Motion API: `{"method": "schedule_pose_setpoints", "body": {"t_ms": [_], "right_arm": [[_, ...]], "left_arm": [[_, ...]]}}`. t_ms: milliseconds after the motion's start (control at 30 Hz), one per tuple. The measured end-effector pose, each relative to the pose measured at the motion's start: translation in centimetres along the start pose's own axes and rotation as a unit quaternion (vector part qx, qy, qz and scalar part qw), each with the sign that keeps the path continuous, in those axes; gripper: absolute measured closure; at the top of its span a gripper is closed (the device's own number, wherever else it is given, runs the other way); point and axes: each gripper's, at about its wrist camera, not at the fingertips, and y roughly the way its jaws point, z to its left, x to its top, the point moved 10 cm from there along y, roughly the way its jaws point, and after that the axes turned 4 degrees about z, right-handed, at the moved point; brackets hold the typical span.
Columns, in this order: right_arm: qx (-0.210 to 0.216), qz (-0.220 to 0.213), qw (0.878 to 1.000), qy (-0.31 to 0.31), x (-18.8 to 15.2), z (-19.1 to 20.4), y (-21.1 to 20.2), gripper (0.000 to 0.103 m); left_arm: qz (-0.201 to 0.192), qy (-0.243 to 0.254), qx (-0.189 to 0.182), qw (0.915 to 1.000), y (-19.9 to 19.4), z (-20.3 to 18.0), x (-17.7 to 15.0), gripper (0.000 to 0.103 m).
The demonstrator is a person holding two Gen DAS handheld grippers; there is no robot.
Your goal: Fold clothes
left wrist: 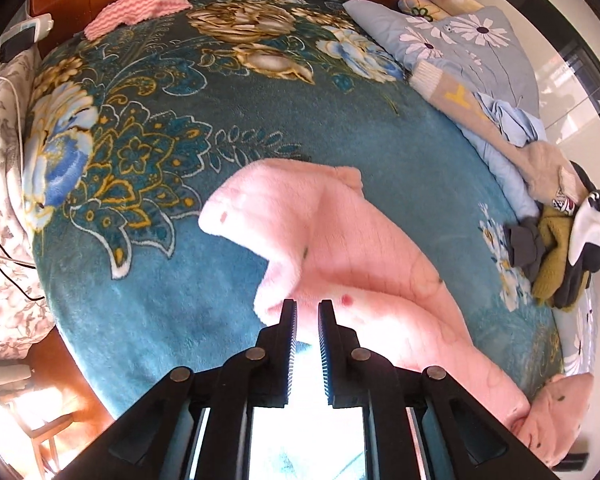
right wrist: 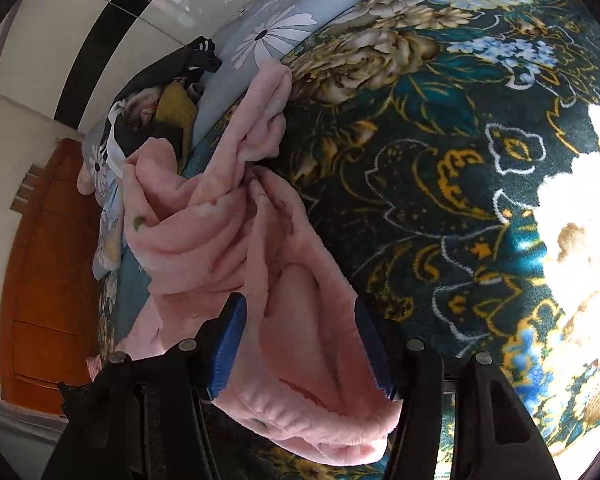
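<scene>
Right wrist: your right gripper [right wrist: 300, 344] straddles the bunched pink fleece garment [right wrist: 236, 236] on the teal blanket [right wrist: 440, 200], jaws wide; left gripper [left wrist: 307, 312], nearly closed, pinches only an edge, so it may slip.

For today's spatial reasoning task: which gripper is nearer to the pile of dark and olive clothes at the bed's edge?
Probably right. The right gripper straddles the pink fleece garment, whose far end reaches the clothes pile. The left gripper sits at the garment's other end, with the pile off to its right.
</scene>
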Motion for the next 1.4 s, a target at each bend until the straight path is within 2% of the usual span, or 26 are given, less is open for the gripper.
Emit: {"method": "schedule_pose_setpoints", "body": {"t_ms": [33, 100, 200, 267, 400, 467, 533, 567, 600, 733, 867, 1000, 1133, 1167, 1300, 1400], "right_arm": [[-0.004, 0.002, 1.000, -0.010, 1.1, 0.4, 0.9, 0.045], [-0.004, 0.012, 1.000, -0.016, 3.0, 0.8, 2.8, 0.045], [-0.016, 0.029, 0.999, -0.010, 5.8, 0.4, 5.8, 0.045], [-0.008, 0.045, 0.999, -0.008, 6.6, 0.5, 7.4, 0.044], [-0.028, 0.091, 0.994, -0.048, 6.2, 1.9, 10.1, 0.042], [-0.066, 0.102, 0.989, -0.089, 5.5, 2.5, 10.9, 0.044], [-0.090, 0.096, 0.986, -0.102, 5.1, 2.5, 10.9, 0.067], [-0.096, 0.091, 0.986, -0.100, 5.1, 2.4, 10.7, 0.086], [-0.097, 0.084, 0.987, -0.092, 5.1, 2.1, 10.3, 0.087], [-0.107, 0.043, 0.991, -0.066, 5.8, 0.1, 6.9, 0.090], [-0.150, -0.008, 0.989, 0.001, 7.3, -5.7, 2.0, 0.091], [-0.192, -0.059, 0.977, 0.068, 8.7, -11.7, -3.1, 0.091], [-0.233, -0.109, 0.957, 0.134, 9.8, -17.6, -8.3, 0.091], [-0.237, -0.115, 0.954, 0.143, 9.9, -18.5, -9.0, 0.091], [-0.223, -0.107, 0.958, 0.142, 9.2, -18.5, -8.2, 0.090], [-0.217, -0.102, 0.961, 0.136, 8.7, -18.4, -8.0, 0.090]], "left_arm": [[0.005, 0.008, -0.002, 1.0000, -0.1, -0.3, -0.6, 0.083], [0.007, 0.027, -0.005, 0.9996, -0.7, -1.1, -1.7, 0.065], [-0.009, 0.057, -0.009, 0.9983, -2.3, -2.5, -2.9, 0.057], [-0.012, 0.074, -0.013, 0.9971, -3.1, -3.6, -3.6, 0.052], [-0.011, 0.108, -0.028, 0.9937, -3.8, -7.2, -4.6, 0.049], [-0.008, 0.126, -0.040, 0.9912, -3.8, -9.8, -4.9, 0.048], [-0.006, 0.143, -0.052, 0.9884, -3.8, -12.4, -5.3, 0.048], [-0.005, 0.152, -0.058, 0.9867, -3.8, -13.8, -5.5, 0.048], [-0.004, 0.163, -0.064, 0.9845, -3.8, -15.4, -5.7, 0.048], [0.011, 0.210, -0.095, 0.9731, -3.2, -21.8, -7.5, 0.047], [0.027, 0.255, -0.113, 0.9601, -2.2, -27.6, -10.0, 0.045], [0.041, 0.289, -0.126, 0.9480, -1.0, -33.0, -12.5, 0.045], [0.064, 0.320, -0.140, 0.9350, 1.2, -39.4, -15.1, 0.045], [0.070, 0.330, -0.141, 0.9308, 1.9, -41.2, -15.8, 0.045], [0.102, 0.362, -0.145, 0.9152, 5.6, -47.9, -19.2, 0.045], [0.140, 0.358, -0.148, 0.9112, 9.2, -51.6, -21.7, 0.045]]}}
